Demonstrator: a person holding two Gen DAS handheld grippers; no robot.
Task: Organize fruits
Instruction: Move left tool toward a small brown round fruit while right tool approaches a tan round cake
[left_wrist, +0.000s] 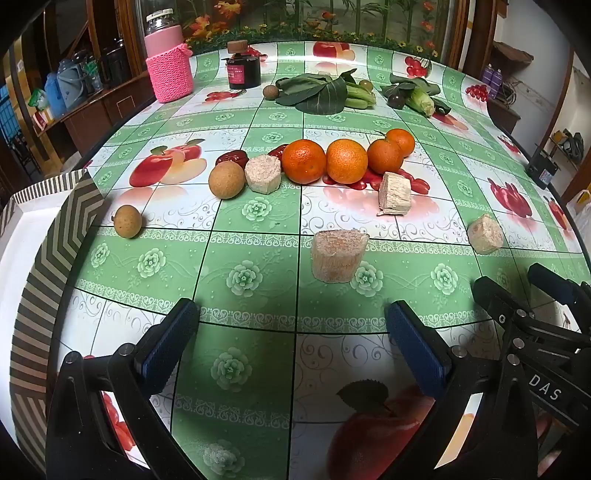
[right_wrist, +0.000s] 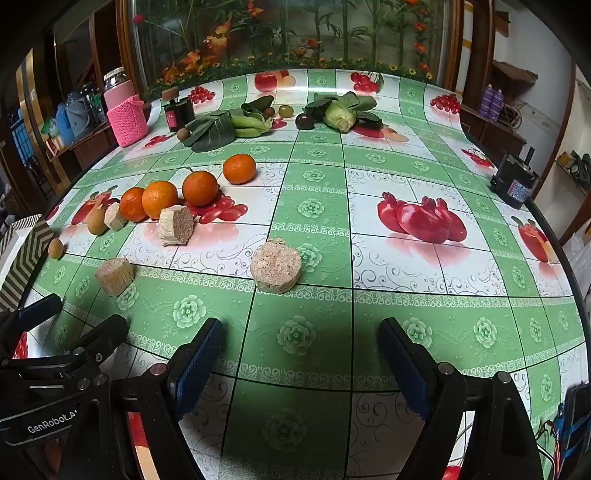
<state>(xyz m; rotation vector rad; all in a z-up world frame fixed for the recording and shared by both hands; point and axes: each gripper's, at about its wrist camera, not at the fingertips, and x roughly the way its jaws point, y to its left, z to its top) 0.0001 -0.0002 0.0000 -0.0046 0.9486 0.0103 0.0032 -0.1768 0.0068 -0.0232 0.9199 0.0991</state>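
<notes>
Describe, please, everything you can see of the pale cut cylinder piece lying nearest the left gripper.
The pale, fibrous cut cylinder piece, which looks like a section of sugarcane, stands on one cut end on the green floral tablecloth. Its top face is rough and grainy, beige with a pinkish-orange tint, and ragged at one edge. Its sides show lengthwise fibres. It stands alone: nothing touches it but the cloth. It sits ahead of the open left gripper, nearer the camera than the row of oranges.
</notes>
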